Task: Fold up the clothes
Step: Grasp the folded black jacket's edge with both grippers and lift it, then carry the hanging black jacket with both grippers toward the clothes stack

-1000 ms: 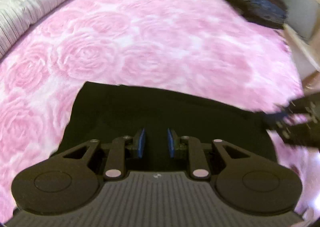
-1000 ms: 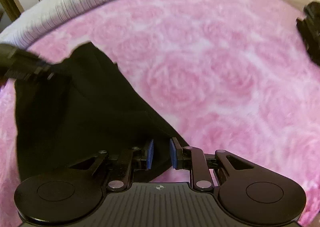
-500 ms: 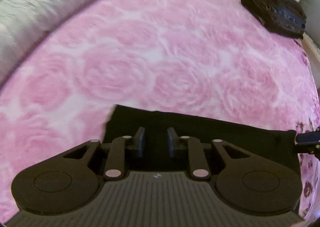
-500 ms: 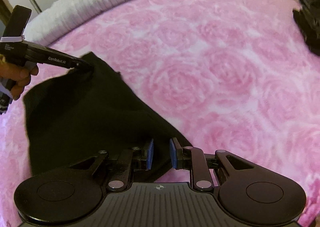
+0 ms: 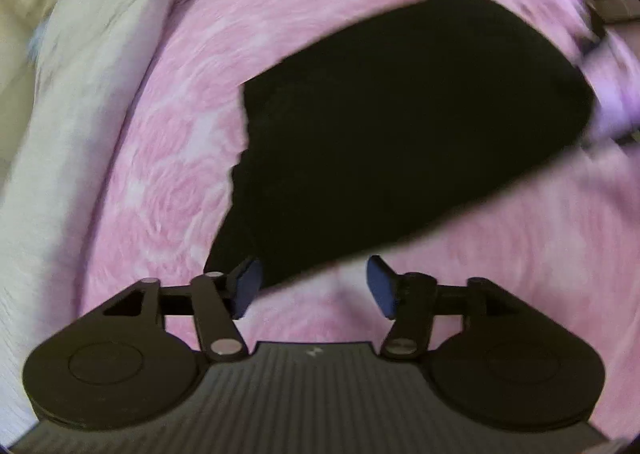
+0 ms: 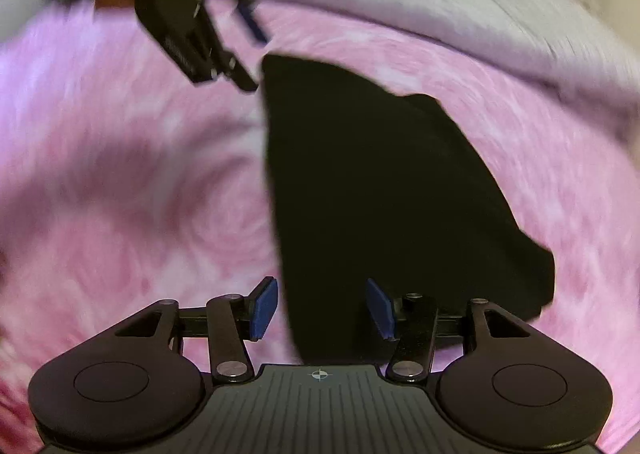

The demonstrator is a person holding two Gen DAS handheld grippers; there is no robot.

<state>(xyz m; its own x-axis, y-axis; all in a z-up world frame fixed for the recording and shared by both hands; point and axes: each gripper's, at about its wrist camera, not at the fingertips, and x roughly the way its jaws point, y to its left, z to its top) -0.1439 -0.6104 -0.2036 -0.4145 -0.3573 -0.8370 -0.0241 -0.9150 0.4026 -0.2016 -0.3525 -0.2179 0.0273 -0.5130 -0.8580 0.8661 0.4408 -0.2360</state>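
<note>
I see the black garment (image 6: 384, 190) lying flat on the pink rose blanket (image 6: 132, 190), both my left gripper (image 5: 312, 286) and right gripper (image 6: 322, 308) spread wide and empty just beside its edges. A pale striped cover (image 6: 400, 2) borders the blanket. Everything is motion-blurred, so the garment's folds are hard to make out.

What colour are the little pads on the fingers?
Blue. The pads show best in the right wrist view.
</note>
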